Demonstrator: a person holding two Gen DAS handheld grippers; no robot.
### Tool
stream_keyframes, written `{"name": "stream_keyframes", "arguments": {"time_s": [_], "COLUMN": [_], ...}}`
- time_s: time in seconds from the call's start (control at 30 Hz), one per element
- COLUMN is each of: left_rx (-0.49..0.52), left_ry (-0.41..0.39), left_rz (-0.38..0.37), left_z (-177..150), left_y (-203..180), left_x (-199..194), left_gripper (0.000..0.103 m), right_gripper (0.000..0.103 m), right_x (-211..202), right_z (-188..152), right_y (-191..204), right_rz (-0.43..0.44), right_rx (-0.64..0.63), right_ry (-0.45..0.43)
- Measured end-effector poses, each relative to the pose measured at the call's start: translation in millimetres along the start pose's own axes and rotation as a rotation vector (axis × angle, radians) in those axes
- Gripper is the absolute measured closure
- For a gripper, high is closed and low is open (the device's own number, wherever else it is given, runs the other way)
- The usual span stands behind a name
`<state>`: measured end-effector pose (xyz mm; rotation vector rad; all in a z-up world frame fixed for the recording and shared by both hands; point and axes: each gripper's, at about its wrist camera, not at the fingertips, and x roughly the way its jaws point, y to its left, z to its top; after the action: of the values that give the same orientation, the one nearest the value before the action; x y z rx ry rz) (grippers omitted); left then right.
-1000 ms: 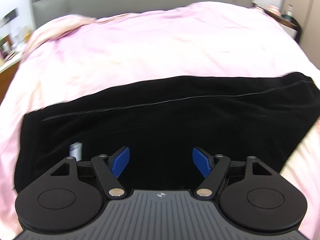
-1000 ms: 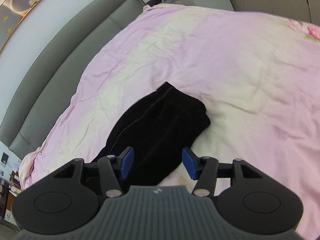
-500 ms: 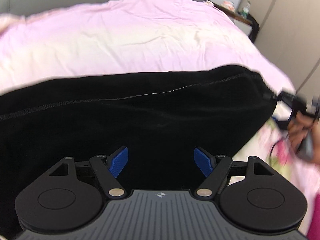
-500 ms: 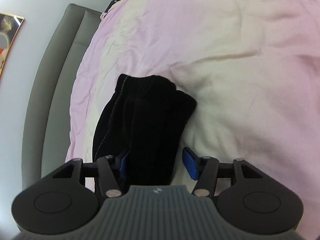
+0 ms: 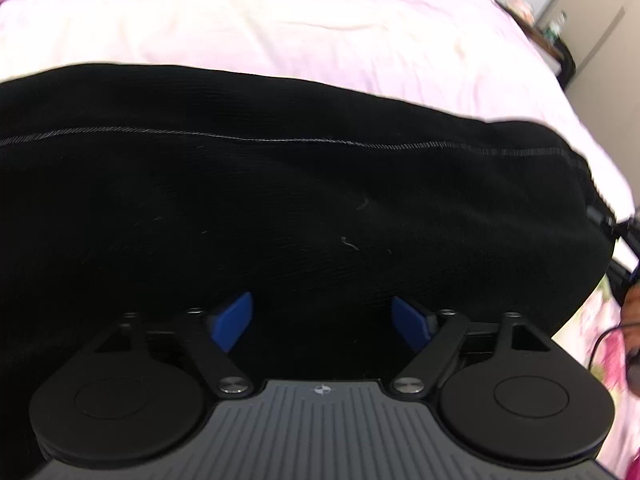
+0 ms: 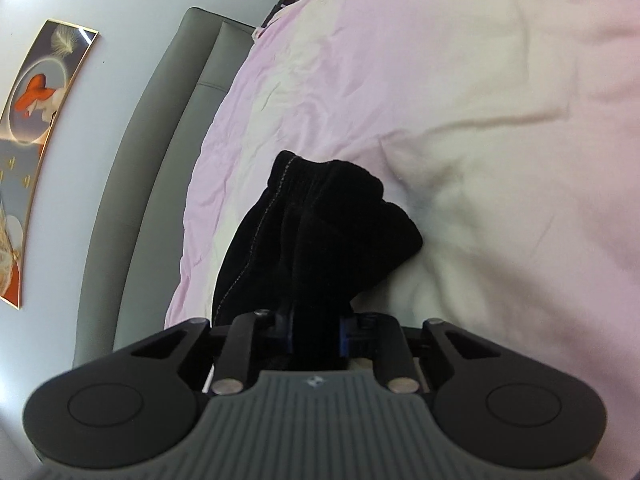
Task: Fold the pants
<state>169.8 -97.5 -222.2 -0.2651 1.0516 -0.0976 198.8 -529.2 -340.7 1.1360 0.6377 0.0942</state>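
Observation:
Black pants (image 5: 320, 200) lie stretched across the pink bed cover (image 5: 280, 20), a pale seam running along them. My left gripper (image 5: 322, 314) hovers close over their near edge; its jaws are opening wide, and its blue pads (image 5: 234, 320) touch no fabric that I can see. In the right wrist view the bunched end of the pants (image 6: 320, 232) runs back into my right gripper (image 6: 316, 330). Its jaws are closing, and the pads pinch the black fabric between them.
A grey padded headboard (image 6: 152, 140) and a framed picture (image 6: 36, 120) stand on the wall to the left. A nightstand (image 5: 556, 36) sits at the far right corner. A person's hand (image 5: 632, 312) shows at the right edge, by the pants' end.
My left gripper came lower and moved right along the pants, and its jaws widened. My right gripper sank to the pants' end and its jaws drew together on the fabric.

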Motion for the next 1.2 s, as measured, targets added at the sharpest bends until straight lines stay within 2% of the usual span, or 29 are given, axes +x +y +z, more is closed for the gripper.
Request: {"name": "stream_keyframes", "arguments": {"time_s": [0.07, 0.17, 0.27, 0.33, 0.4, 0.5, 0.57, 0.63, 0.7, 0.8, 0.9, 1.0, 1.03, 1.07, 1.1, 1.17, 1.2], "left_rx": [0.026, 0.036, 0.004, -0.063, -0.15, -0.237, -0.278, -0.318, -0.35, -0.378, -0.402, -0.398, -0.389, -0.38, -0.372, -0.358, -0.356], "left_ry": [0.012, 0.005, -0.016, -0.051, -0.085, -0.151, -0.179, -0.187, -0.194, -0.203, -0.206, -0.202, -0.198, -0.194, -0.193, -0.191, -0.187], "left_rz": [0.017, 0.033, 0.021, -0.005, -0.026, -0.019, -0.004, 0.001, 0.009, 0.031, 0.038, 0.036, 0.036, 0.033, 0.028, 0.017, 0.015], "left_z": [0, -4, -6, -9, -12, -19, -22, -24, -28, -34, -41, -42, -42, -40, -38, -37, -36], "left_y": [-8, -13, -10, 0, 15, 38, 55, 73, 89, 106, 117, 121, 120, 117, 114, 117, 115], "left_x": [3, 4, -1, -13, -28, -54, -65, -73, -82, -93, -100, -104, -105, -103, -103, -106, -102], "left_gripper": [0.0, 0.0, 0.0, 0.0, 0.011, 0.011, 0.011, 0.011, 0.011, 0.011, 0.011, 0.011, 0.011, 0.011, 0.011, 0.011, 0.011], "right_gripper": [0.079, 0.078, 0.088, 0.089, 0.09, 0.09, 0.09, 0.09, 0.09, 0.089, 0.083, 0.077, 0.074, 0.074, 0.073, 0.066, 0.066], "right_x": [5, 12, 8, -1, -10, -22, -28, -33, -31, -18, 2, 35, 43, 38, 32, 23, 18], "right_z": [1, 4, 4, 1, 0, -6, -26, -63, -111, -192, -270, -336, -351, -360, -363, -353, -341], "right_y": [-8, -14, 1, 18, 44, 95, 141, 186, 219, 241, 233, 202, 189, 183, 184, 195, 202], "right_rz": [0.016, 0.037, 0.009, 0.004, 0.014, 0.041, 0.065, 0.092, 0.107, 0.11, 0.085, -0.016, -0.061, -0.066, -0.062, -0.048, -0.034], "right_rx": [0.068, 0.14, 0.08, 0.015, -0.077, -0.288, -0.519, -0.796, -1.074, -1.445, -1.736, -1.987, -2.1, -2.183, -2.22, -2.148, -2.086], "right_ry": [0.016, 0.028, -0.001, -0.047, -0.092, -0.145, -0.178, -0.194, -0.174, -0.083, 0.074, 0.285, 0.272, 0.219, 0.212, 0.298, 0.341]}}
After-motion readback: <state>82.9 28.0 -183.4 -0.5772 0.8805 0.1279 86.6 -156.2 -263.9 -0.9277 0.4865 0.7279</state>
